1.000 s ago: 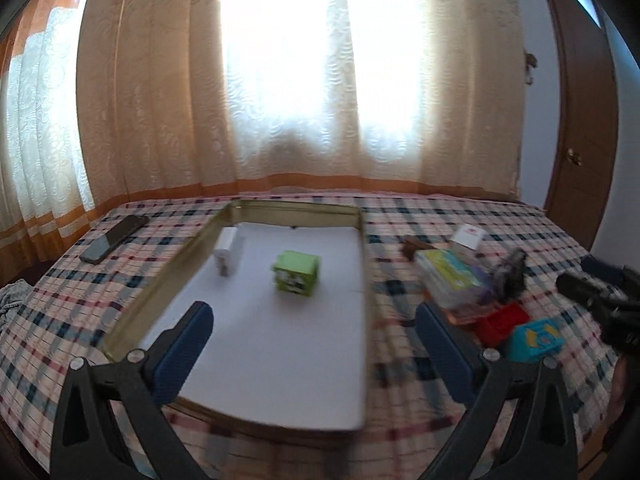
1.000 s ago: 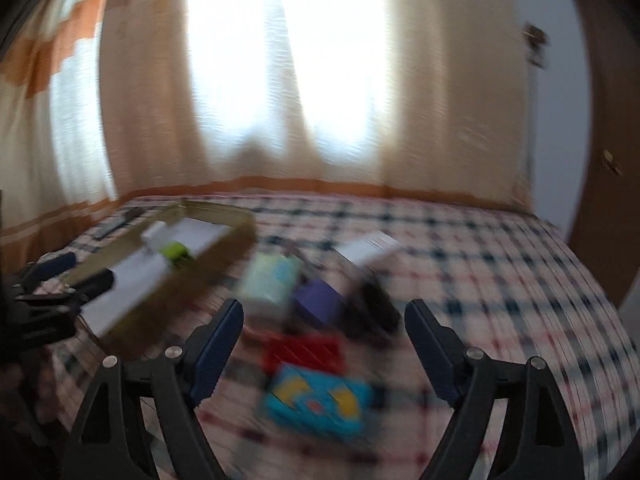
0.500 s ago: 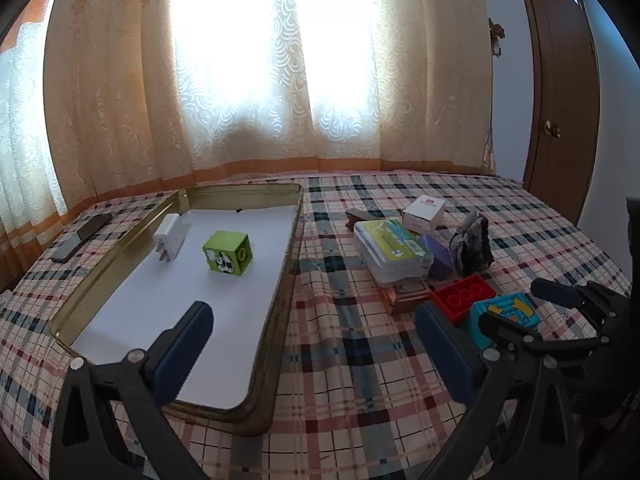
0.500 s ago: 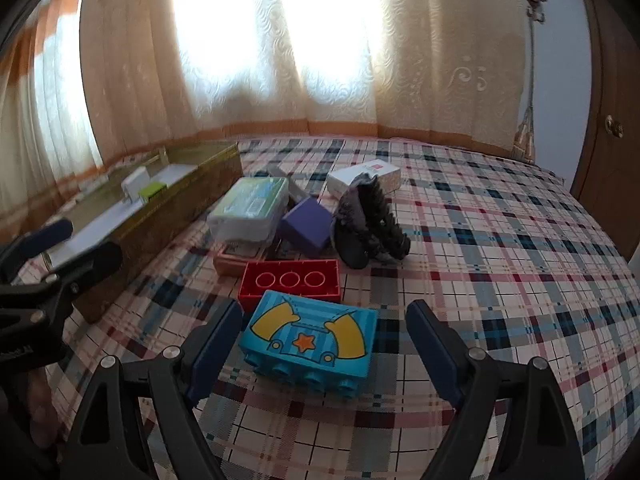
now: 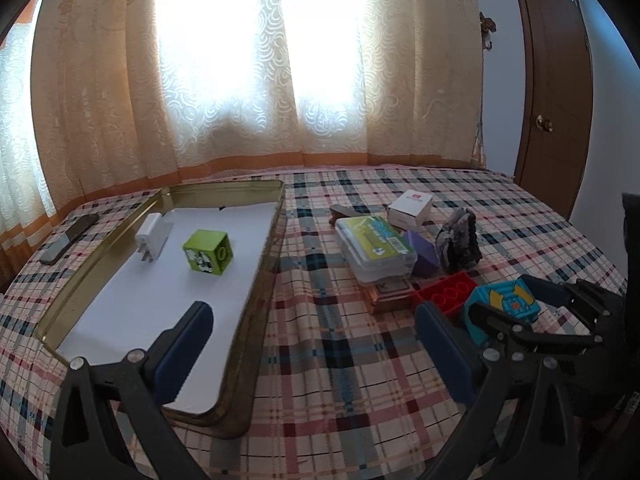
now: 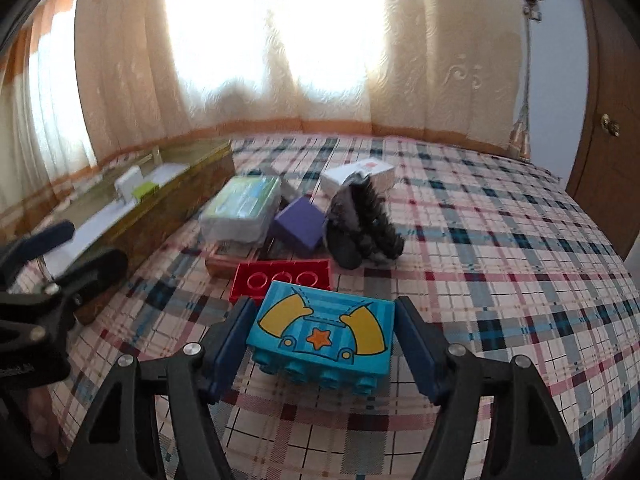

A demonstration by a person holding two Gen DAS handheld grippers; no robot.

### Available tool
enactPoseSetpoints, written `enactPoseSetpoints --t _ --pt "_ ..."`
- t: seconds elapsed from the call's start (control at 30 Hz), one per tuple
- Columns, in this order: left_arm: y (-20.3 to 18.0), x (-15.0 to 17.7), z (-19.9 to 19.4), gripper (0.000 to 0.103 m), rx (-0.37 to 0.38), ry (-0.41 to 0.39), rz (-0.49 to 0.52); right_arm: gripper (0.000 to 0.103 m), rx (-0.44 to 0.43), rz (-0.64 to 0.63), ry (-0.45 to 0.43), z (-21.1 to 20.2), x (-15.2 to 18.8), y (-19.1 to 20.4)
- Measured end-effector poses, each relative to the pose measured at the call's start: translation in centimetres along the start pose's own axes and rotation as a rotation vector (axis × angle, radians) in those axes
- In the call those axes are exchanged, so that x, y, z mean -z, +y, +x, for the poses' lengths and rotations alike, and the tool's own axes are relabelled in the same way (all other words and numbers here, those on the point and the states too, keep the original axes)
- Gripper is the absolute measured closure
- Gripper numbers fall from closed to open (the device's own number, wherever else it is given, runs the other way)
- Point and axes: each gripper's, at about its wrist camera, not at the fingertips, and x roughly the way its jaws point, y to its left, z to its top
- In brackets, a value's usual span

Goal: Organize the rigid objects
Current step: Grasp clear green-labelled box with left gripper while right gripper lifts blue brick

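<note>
On plaid bedspread, blue brick lies crosswise between closing right claw.

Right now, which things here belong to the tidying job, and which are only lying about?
Belong to the job:
- tin tray, holding green cube and white charger
- blue brick, between the closing right gripper jaws
- red brick
- clear case
- purple block
- white box
- grey rock

Lying about:
- remote
- curtains
- door
</note>
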Motion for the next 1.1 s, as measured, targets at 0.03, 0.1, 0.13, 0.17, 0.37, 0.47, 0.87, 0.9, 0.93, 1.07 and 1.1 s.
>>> enactPoseSetpoints --t 0.03,0.1,0.13,0.17,0.37,0.47,0.87,0.9,0.93,1.07,1.1 --pt "-0.2 -0.1 0.1 0.001 0.008 0.002 0.001 0.031 0.006 0.005 -0.006 0.0 -0.1 -0.2" --pt "-0.7 -0.6 0.6 0.001 0.021 0.005 0.007 0.031 0.027 0.017 -0.019 -0.1 -0.4 -0.8" --pt "-1.0 -0.7 0.8 0.001 0.026 0.008 0.01 0.031 0.027 0.028 -0.016 0.0 -0.6 -1.2" --pt "-1.3 -1.0 1.2 0.001 0.034 0.015 0.014 0.031 0.028 0.042 -0.015 0.1 -0.8 -1.6" --pt "-2.5 -2.1 2.8 0.001 0.062 0.048 0.018 0.031 0.038 0.102 -0.052 -0.2 -2.4 -3.7" --pt "-3.3 -2.4 3.6 0.001 0.076 0.061 0.036 0.031 0.063 0.107 -0.101 -0.5 -3.3 -4.1" --pt "-4.6 -3.7 6.9 0.001 0.054 0.085 0.075 0.031 0.125 0.148 -0.218 0.3 -5.1 -5.2" --pt "-4.5 -3.7 7.3 0.001 0.053 0.093 0.069 0.031 0.137 0.141 -0.229 0.3 -5.3 -5.1" --pt "-4.5 -3.8 7.7 0.002 0.06 0.104 0.061 0.031 0.154 0.134 -0.242 0.3 -5.4 -5.0" --pt "-4.5 -4.4 8.8 0.004 0.054 0.114 0.028 0.031 0.174 0.102 -0.267 0.2 -5.6 -4.4" --pt "-4.5 -4.5 9.0 0.006 0.054 0.119 0.027 0.031 0.176 0.097 -0.275 0.0 -5.6 -4.3"
